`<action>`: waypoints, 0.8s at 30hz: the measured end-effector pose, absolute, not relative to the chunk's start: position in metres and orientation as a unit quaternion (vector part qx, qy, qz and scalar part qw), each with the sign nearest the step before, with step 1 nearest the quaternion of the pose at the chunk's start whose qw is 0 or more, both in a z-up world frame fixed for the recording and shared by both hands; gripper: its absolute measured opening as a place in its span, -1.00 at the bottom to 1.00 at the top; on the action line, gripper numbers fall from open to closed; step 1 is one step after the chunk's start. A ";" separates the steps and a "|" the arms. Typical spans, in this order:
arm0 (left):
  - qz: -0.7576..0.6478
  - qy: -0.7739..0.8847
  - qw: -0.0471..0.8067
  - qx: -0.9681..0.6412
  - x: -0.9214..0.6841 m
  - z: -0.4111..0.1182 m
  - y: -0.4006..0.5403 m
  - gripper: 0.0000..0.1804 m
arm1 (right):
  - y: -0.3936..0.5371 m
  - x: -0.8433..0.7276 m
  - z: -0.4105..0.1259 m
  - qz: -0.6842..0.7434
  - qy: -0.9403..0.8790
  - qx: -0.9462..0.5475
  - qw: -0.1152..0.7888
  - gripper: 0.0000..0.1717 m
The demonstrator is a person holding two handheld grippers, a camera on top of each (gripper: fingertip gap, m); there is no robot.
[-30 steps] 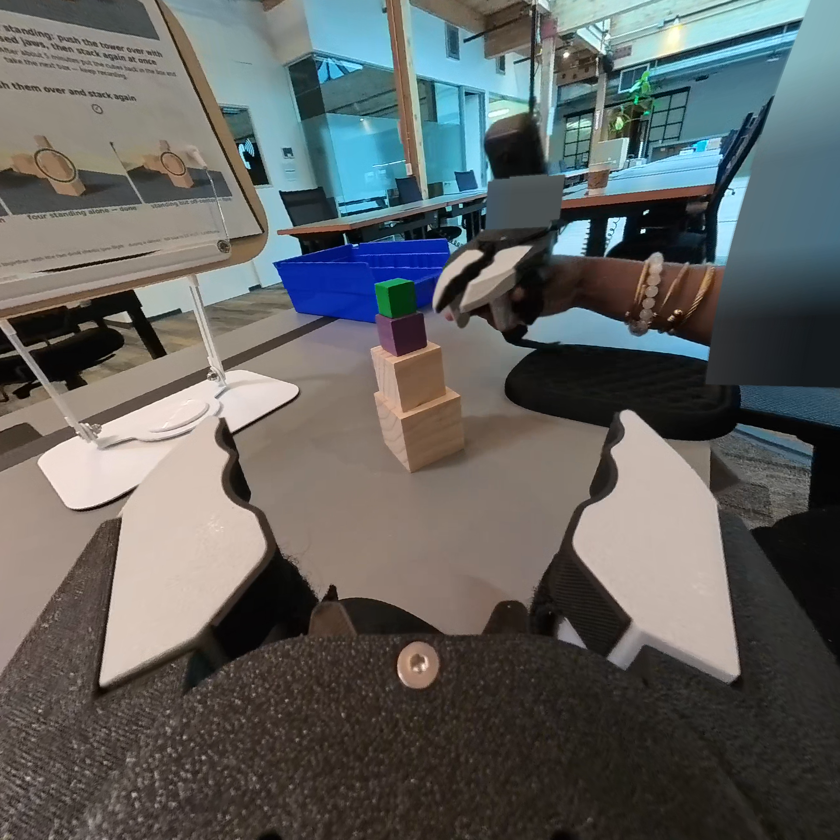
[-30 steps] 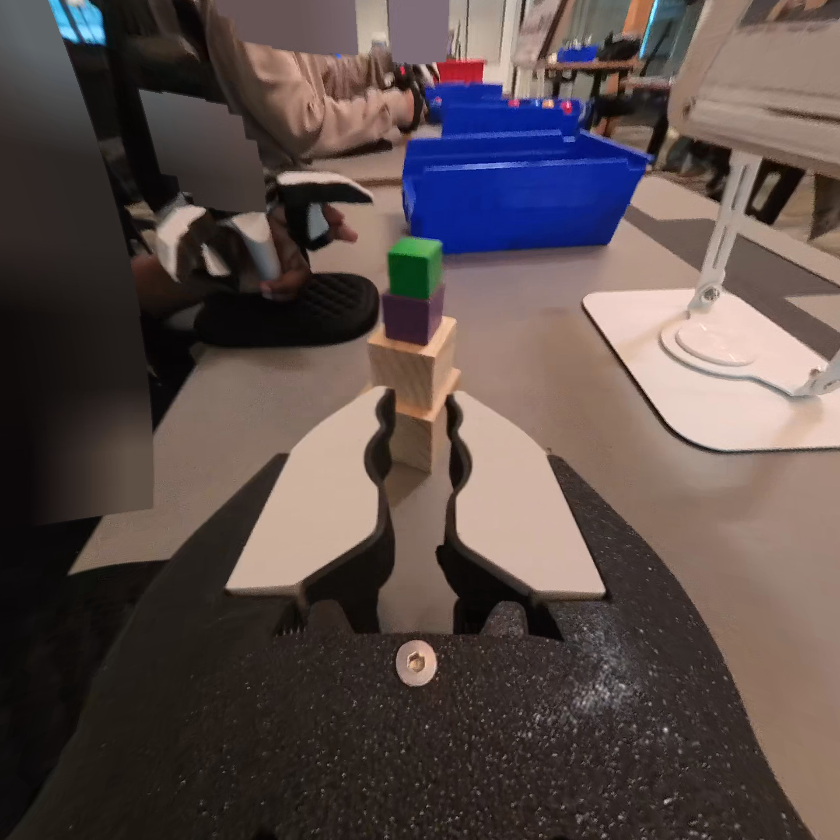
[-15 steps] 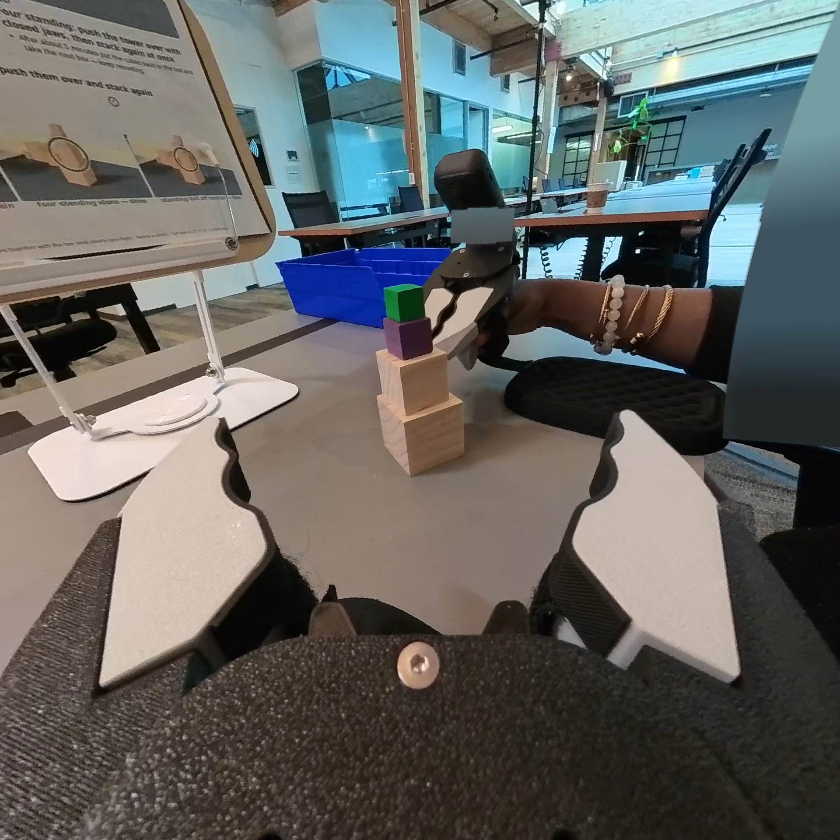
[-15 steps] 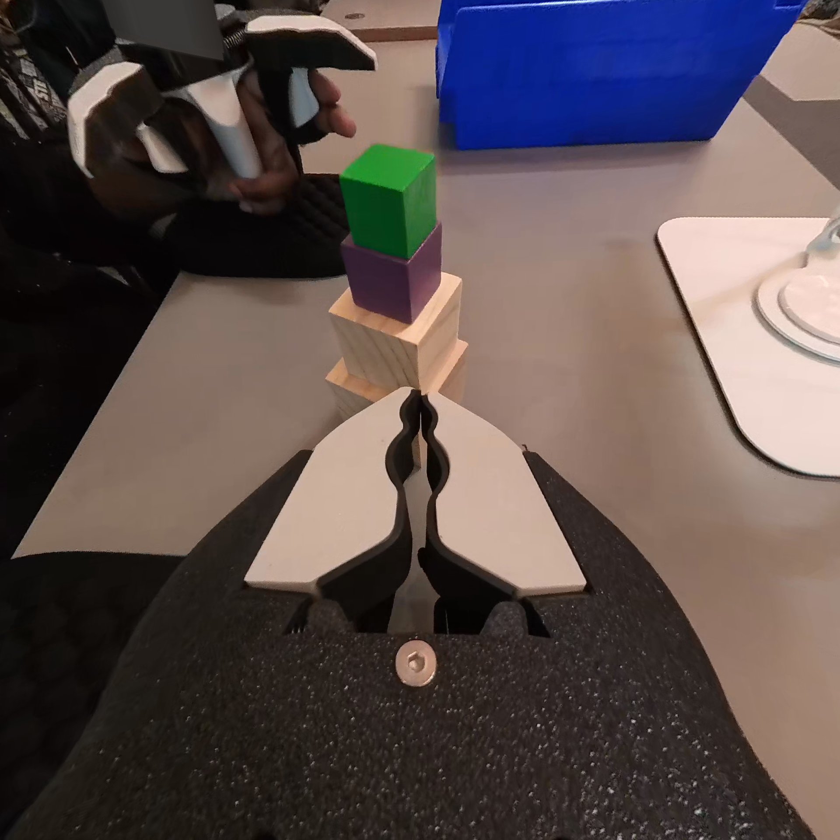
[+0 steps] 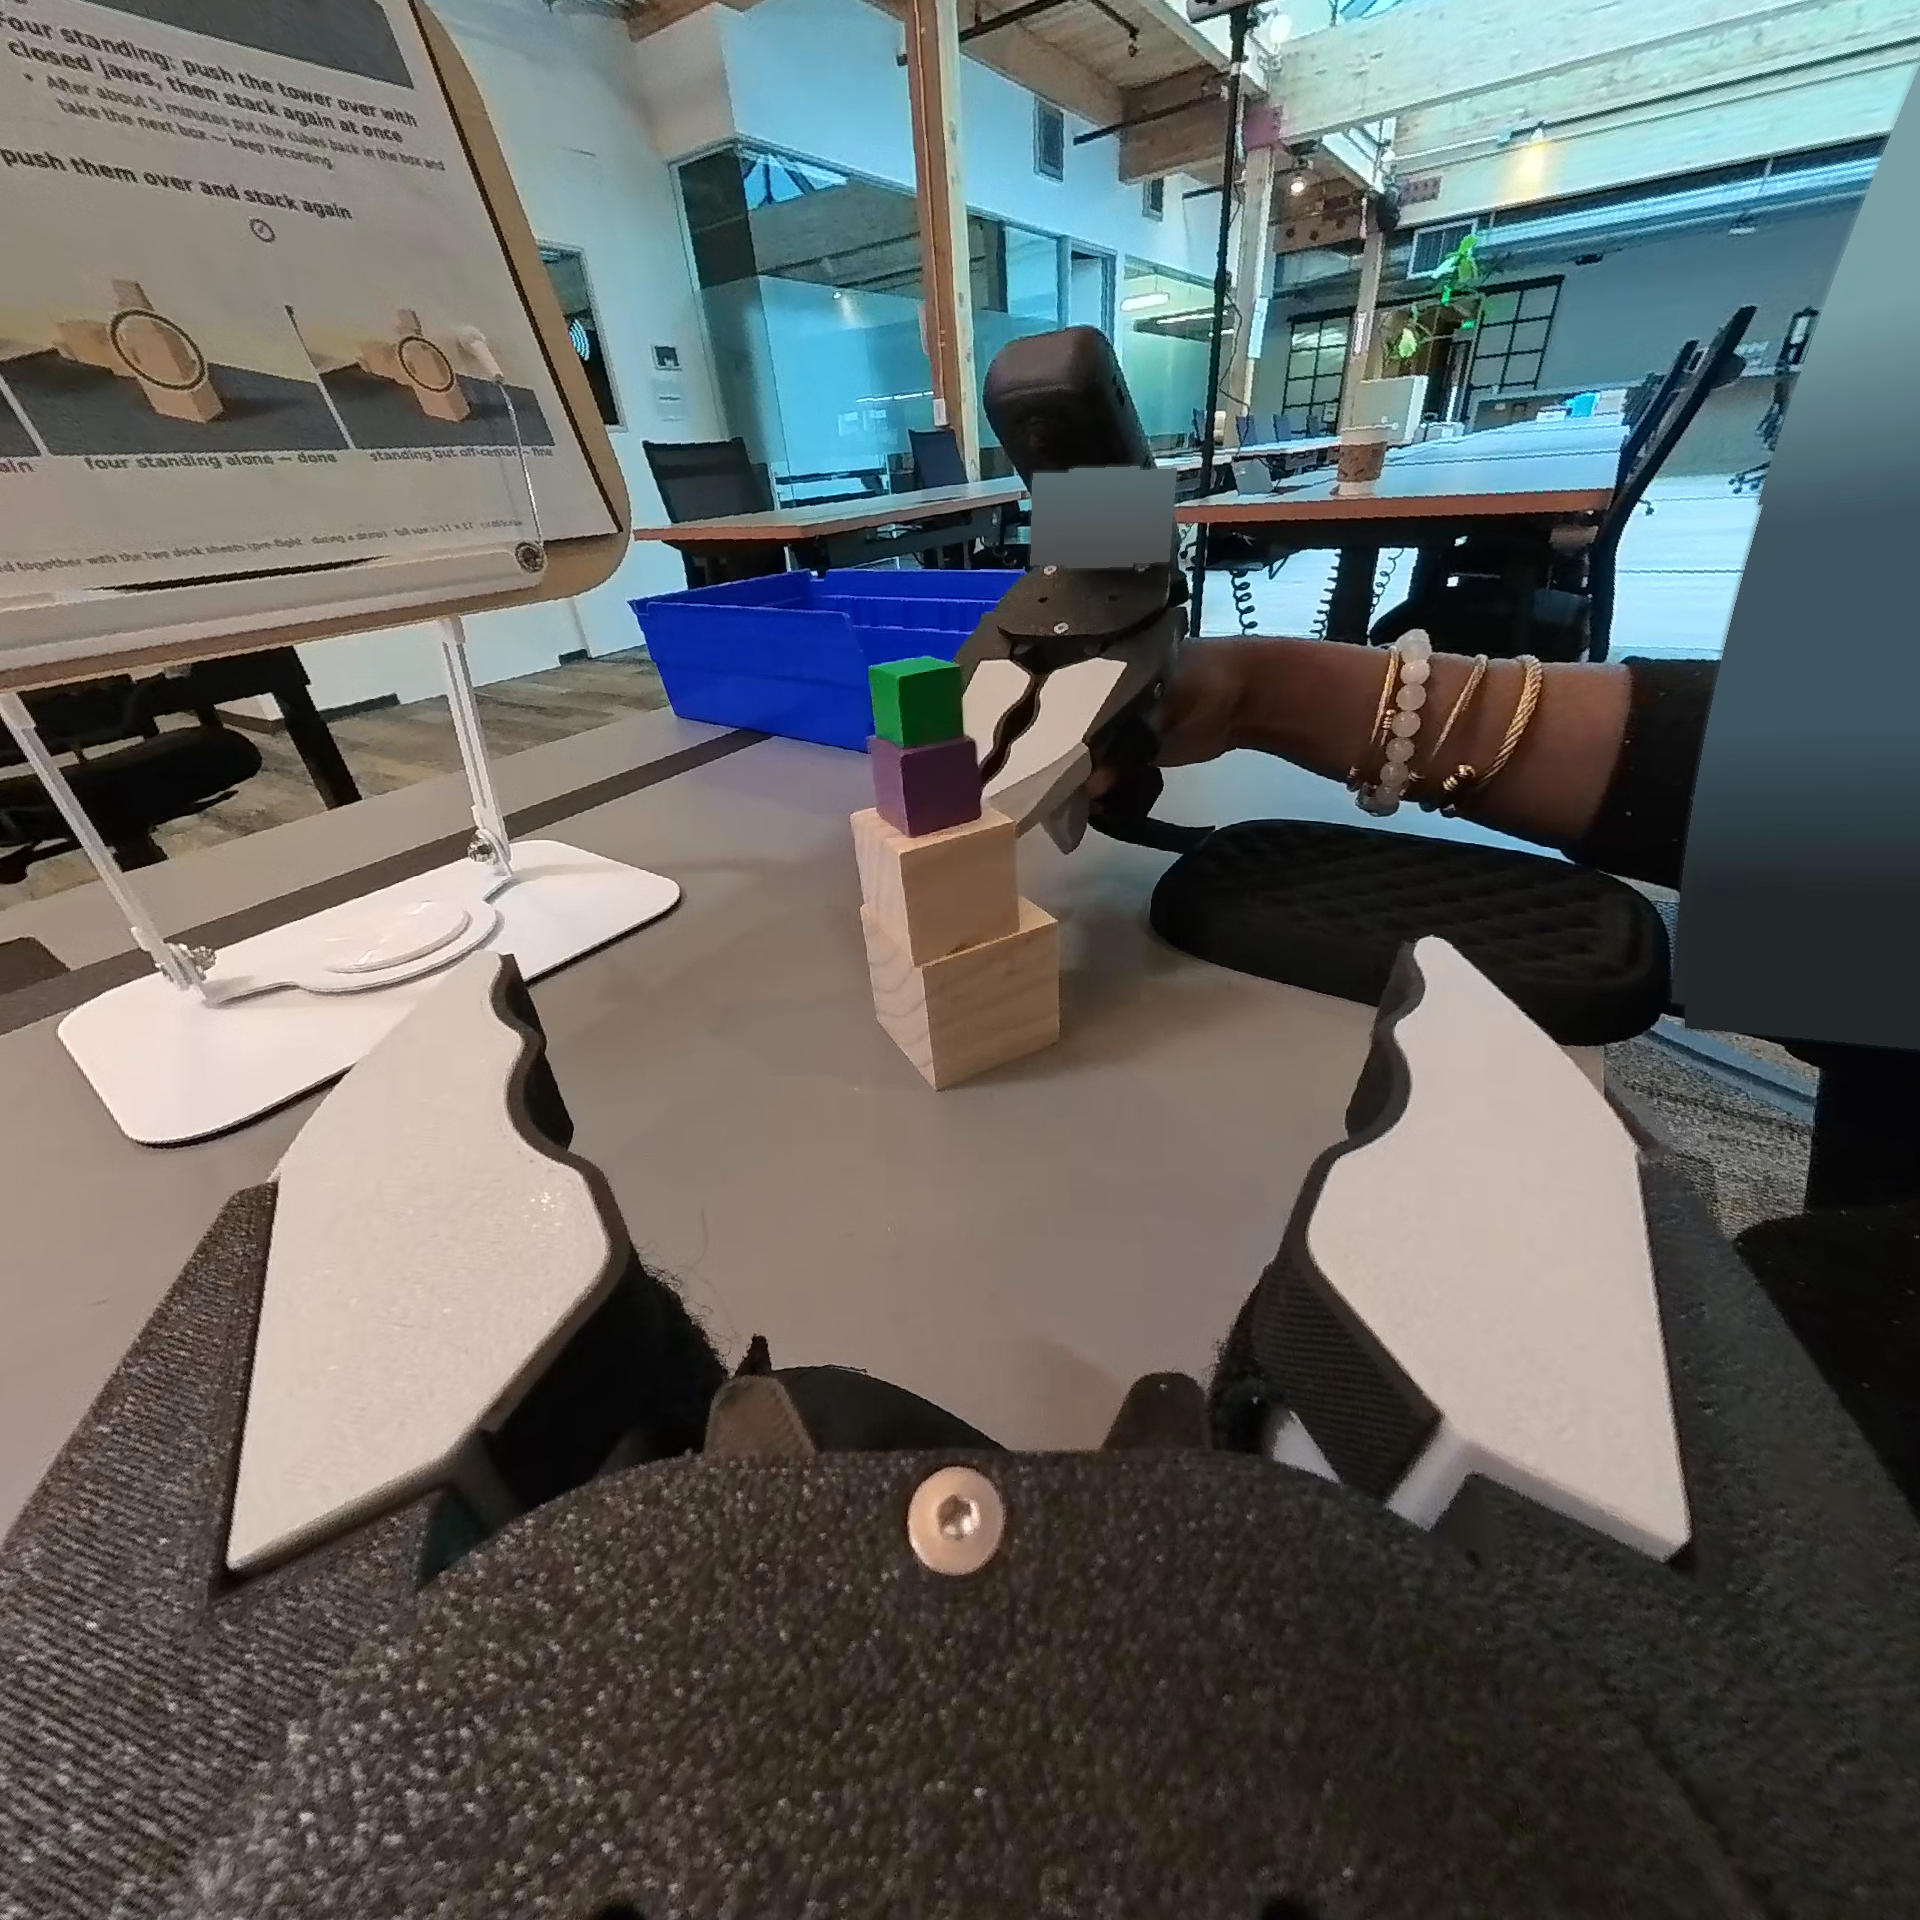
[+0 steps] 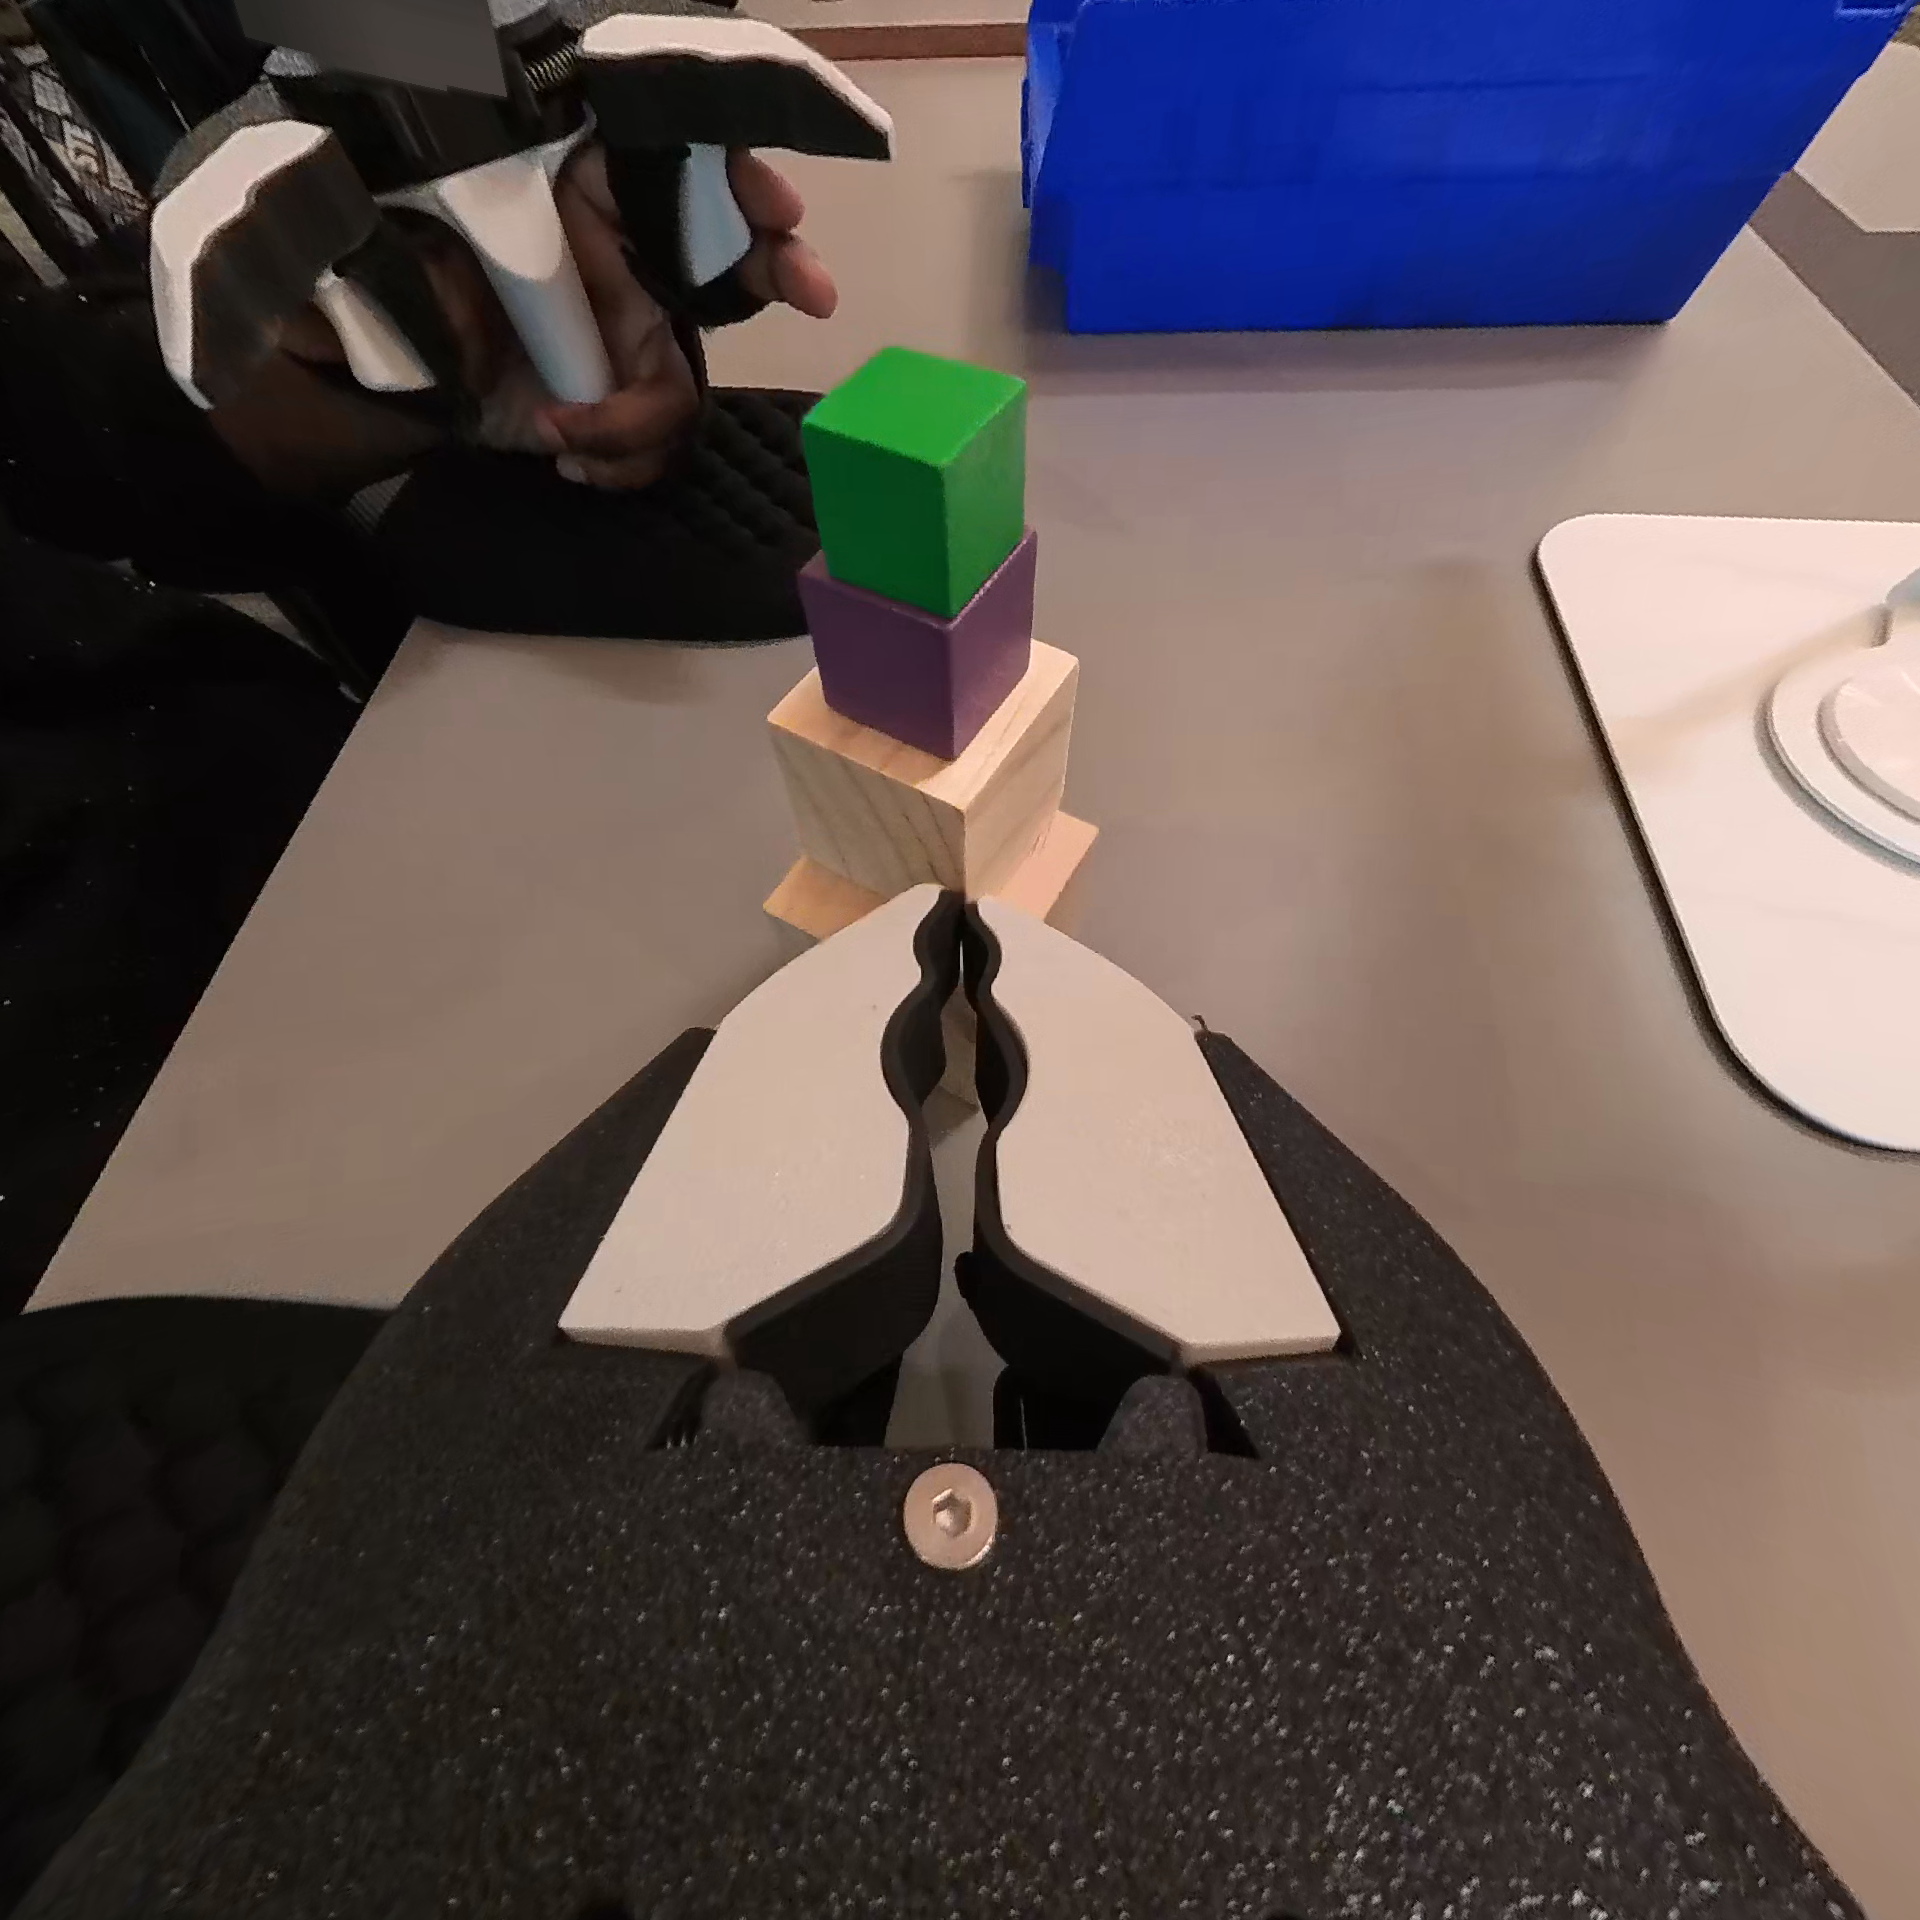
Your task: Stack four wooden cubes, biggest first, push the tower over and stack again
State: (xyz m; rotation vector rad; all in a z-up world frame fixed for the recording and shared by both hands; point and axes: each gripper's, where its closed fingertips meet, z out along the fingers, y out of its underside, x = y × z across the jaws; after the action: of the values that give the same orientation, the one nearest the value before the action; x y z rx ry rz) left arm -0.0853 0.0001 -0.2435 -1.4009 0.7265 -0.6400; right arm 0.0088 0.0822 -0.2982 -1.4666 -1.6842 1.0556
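Presently, catalogued from the tongs outward:

Right gripper (image 6: 958,914): pressed together on nothing, tips just beside the upper wooden cube of the tower; contact cannot be told.
Left gripper (image 5: 961,997): spread wide, bare, well back from the tower, near the table's front edge.
Tower: four cubes standing mid-table, each set askew on the one below.
Green cube (image 6: 914,478): smallest, on top.
Purple cube (image 6: 920,655): beneath the green.
Upper wooden cube (image 6: 914,800): plain wood.
Lower wooden cube (image 5: 966,992): largest, on the grey table (image 5: 727,1143).
Handling, as judged: stiff, light, painted faces likely slick; unfastened stack, easily toppled; take any cube by two opposite flat faces.
Blue bin (image 6: 1403,166): toward the far edge.
White stand base (image 6: 1714,810): toward the right edge.
Black pad (image 5: 1403,914): at the table's edge beyond the tower.
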 end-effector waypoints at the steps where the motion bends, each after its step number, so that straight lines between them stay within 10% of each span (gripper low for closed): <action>1: -0.283 0.321 0.659 -0.619 -0.085 -0.244 0.000 0.61 | 0.082 0.008 -0.298 0.404 -0.644 -0.560 0.329 -1.00; 24: -0.288 0.317 0.660 -0.617 -0.087 -0.242 0.000 0.61 | 0.067 -0.012 -0.273 0.436 -0.641 -0.524 0.353 -0.94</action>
State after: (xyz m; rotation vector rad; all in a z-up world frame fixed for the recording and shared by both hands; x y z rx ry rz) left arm -0.0867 0.0004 -0.2425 -1.3963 0.7174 -0.6528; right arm -0.0121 0.0667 -0.2725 -1.3554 -1.6586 1.1285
